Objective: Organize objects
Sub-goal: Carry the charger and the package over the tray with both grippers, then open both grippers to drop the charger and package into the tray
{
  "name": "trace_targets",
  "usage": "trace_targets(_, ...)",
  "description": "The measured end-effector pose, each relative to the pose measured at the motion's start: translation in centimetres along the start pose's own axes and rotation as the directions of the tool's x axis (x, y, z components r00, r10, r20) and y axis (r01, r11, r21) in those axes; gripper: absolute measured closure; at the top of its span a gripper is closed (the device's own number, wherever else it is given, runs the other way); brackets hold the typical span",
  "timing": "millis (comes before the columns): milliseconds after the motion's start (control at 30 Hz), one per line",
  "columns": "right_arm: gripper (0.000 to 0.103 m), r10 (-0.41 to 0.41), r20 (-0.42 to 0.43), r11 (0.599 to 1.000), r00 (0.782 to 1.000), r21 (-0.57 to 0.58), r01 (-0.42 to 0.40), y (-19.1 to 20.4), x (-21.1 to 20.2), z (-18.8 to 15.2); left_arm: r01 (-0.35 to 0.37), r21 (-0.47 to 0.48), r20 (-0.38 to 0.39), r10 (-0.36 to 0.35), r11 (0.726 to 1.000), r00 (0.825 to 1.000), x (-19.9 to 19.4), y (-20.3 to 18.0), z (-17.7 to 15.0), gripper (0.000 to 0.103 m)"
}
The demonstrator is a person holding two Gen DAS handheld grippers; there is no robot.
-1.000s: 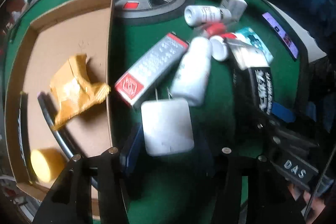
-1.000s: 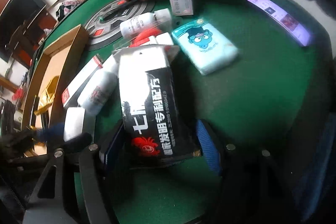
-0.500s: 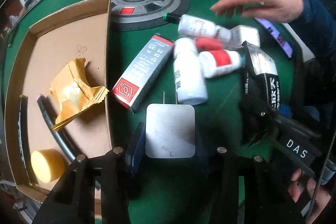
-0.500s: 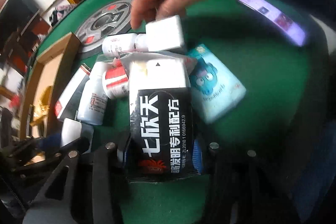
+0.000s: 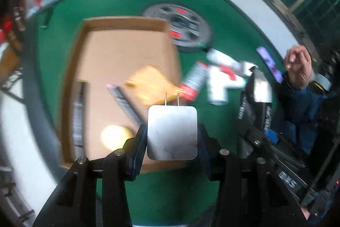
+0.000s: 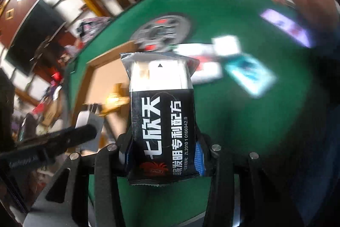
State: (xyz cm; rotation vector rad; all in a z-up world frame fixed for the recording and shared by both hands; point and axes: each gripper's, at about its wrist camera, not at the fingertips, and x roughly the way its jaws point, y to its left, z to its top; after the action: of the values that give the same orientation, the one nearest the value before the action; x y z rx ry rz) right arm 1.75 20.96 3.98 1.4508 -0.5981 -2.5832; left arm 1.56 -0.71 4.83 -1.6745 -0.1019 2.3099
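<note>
Left gripper (image 5: 172,134): jaws pinch a white plug adapter (image 5: 172,133) by its two side faces. Flat face toward camera, two metal prongs pointing away. Adapter held off the table, over the near right corner of the cardboard box (image 5: 119,24).

Right gripper (image 6: 163,146): jaws pinch a black-and-white packet (image 6: 162,116) by its sides near the lower end. Blue pads (image 6: 199,160) show at the right edge of the packet. Packet upright along the fingers, crimped top seal farthest from camera, white Chinese lettering down the black part. Held above the green table (image 6: 244,99), near the box's corner.

Inside the box, left view, blurred: yellow crumpled wrapper (image 5: 148,84) toward the right wall, a dark strip (image 5: 125,103) running diagonally, a pale yellow round thing (image 5: 114,136) near the front, another dark strip (image 5: 77,112) along the left wall.

On the felt right of the box: red-and-grey carton (image 5: 194,83) just beside the box wall, white bottles with red (image 5: 223,78) bunched next to it; details smeared. Grey round centre plate (image 5: 180,24) behind the box. Lit phone (image 5: 268,63) farther right. A bare hand (image 5: 297,67) with blue sleeve raised at the right edge.

Right view adds a small white box (image 6: 226,46) and a teal packet (image 6: 250,76) lying on the felt, apart from the box.
</note>
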Motion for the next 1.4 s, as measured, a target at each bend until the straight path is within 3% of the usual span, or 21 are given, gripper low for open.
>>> trace_targets(167, 0.061, 0.129, -0.029, 0.990, 0.991, -0.054, -0.130, 5.1, 3.5, 1.3, -0.127, -0.080, 0.035, 0.130, 0.989, 0.991, 0.4, 5.5, 1.4, 0.063)
trace_targets(300, 0.061, 0.165, -0.078, 0.983, 0.983, -0.070, -0.171, 7.3, 6.7, 2.4, -0.155, -0.128, 0.033, 0.161, 0.980, 0.986, 2.2, 8.6, 2.8, 0.063)
trace_targets(633, 0.061, 0.165, -0.137, 0.979, 0.977, -0.099, -0.180, 9.8, 12.7, 6.6, -0.148, -0.177, 0.029, 0.155, 0.973, 0.987, 6.2, 11.8, 7.1, 0.063)
trace_targets(733, 0.061, 0.113, -0.138, 0.984, 0.984, -0.122, -0.130, 10.2, 14.7, 8.2, -0.138, -0.182, 0.013, 0.142, 0.974, 0.990, 7.9, 12.1, 7.8, 0.063)
trace_targets(967, 0.060, 0.072, -0.167, 0.987, 0.983, -0.127, -0.094, 10.4, 17.6, 7.9, -0.159, -0.157, 0.024, 0.165, 0.975, 0.986, 8.9, 12.3, 7.6, 0.064)
trace_targets(1167, 0.054, 0.083, -0.182, 0.989, 0.980, -0.104, -0.103, 10.6, 16.5, 7.0, -0.094, -0.162, 0.052, 0.103, 0.982, 0.993, 7.9, 12.7, 6.7, 0.062)
trace_targets(1233, 0.034, 0.111, -0.152, 0.988, 0.982, -0.086, -0.125, 10.5, 14.6, 7.0, -0.086, -0.168, 0.060, 0.097, 0.982, 0.993, 7.2, 12.9, 6.4, 0.059)
trace_targets(1400, 0.032, 0.130, -0.119, 0.985, 0.984, -0.101, -0.142, 11.0, 11.8, 6.8, -0.094, -0.160, 0.108, 0.112, 0.983, 0.988, 4.9, 11.5, 5.4, 0.052)
